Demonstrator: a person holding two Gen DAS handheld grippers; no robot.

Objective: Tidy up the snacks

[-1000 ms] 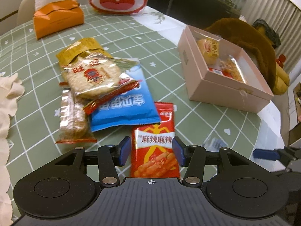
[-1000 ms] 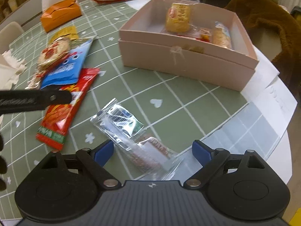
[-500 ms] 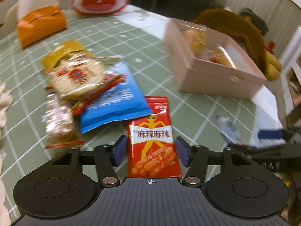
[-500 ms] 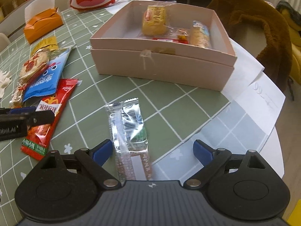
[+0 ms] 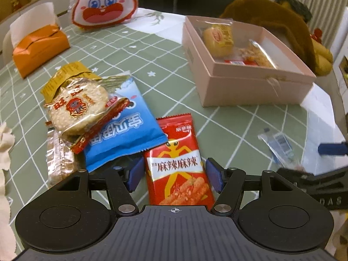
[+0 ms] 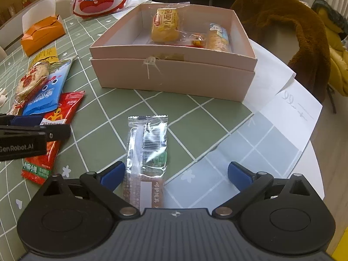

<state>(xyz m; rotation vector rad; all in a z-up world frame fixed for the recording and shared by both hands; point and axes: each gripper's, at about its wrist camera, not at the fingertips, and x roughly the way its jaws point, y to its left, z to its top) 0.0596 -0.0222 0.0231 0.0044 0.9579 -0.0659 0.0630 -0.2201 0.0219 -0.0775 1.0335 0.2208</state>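
A red spicy-snack packet (image 5: 176, 165) lies flat on the green checked tablecloth. My left gripper (image 5: 175, 173) stands open astride it, and neither pad presses on it. A clear-wrapped snack bar (image 6: 148, 143) lies lengthwise between the jaws of my right gripper (image 6: 176, 174). Those jaws are opening and stand well apart from the wrapper. Behind both stands the pink box (image 6: 174, 76), which holds a yellow bread pack (image 6: 165, 24) and a few other packets. A blue packet (image 5: 124, 130), a rice cracker pack (image 5: 76, 106) and a foil bar (image 5: 58, 158) are piled to the left.
An orange tissue box (image 5: 39, 50) and a rabbit-face bag (image 5: 104, 4) stand at the far side of the table. White papers (image 6: 282, 108) lie by the right edge. A brown furry coat (image 6: 282, 21) hangs over a chair beyond the box.
My left gripper has slid forward over the red packet and its jaws have widened. The clear bar, askew before, now lies straight between the right jaws, which have spread wider.
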